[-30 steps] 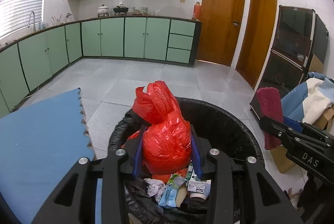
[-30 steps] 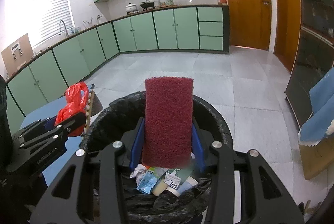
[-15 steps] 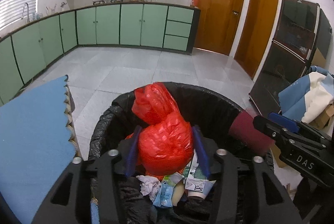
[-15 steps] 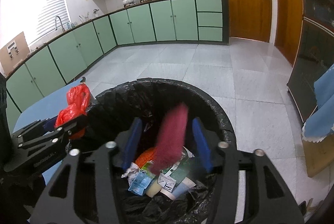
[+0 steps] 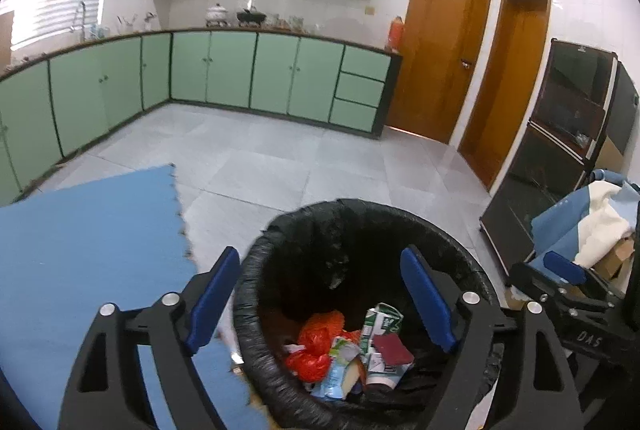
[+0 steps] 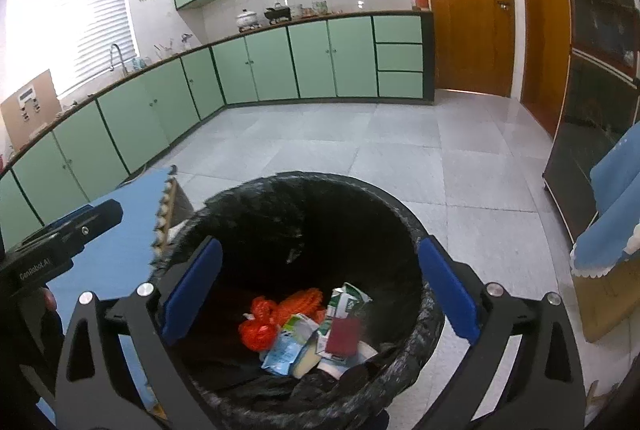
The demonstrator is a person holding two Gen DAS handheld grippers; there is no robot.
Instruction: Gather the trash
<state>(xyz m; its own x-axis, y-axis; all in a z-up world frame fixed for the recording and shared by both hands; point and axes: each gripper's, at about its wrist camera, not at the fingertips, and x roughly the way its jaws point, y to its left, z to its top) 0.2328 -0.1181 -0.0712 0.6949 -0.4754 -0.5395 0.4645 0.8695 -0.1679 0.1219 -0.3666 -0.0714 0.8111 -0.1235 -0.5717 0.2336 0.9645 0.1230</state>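
A black-lined trash bin (image 5: 452, 246) (image 6: 404, 222) stands on the floor below both grippers. Inside lie a red plastic bag (image 5: 316, 346) (image 6: 260, 330), a dark red scouring pad (image 5: 392, 348) (image 6: 344, 336) and several wrappers and cartons. My left gripper (image 5: 324, 298) is open and empty above the bin's left rim. My right gripper (image 6: 320, 290) is open and empty above the bin. The right gripper also shows in the left wrist view (image 5: 560, 270), and the left gripper's body shows in the right wrist view (image 6: 60, 238).
A blue foam mat (image 5: 80, 230) (image 6: 136, 205) lies left of the bin. A dark glass cabinet (image 5: 560, 149) and a pile of blue and white cloth with cardboard (image 5: 596, 213) stand at the right. Green cabinets (image 5: 240, 69) line the far walls.
Both grippers opened. The red bag fell from the left gripper and the scouring pad from the right gripper into the bin.
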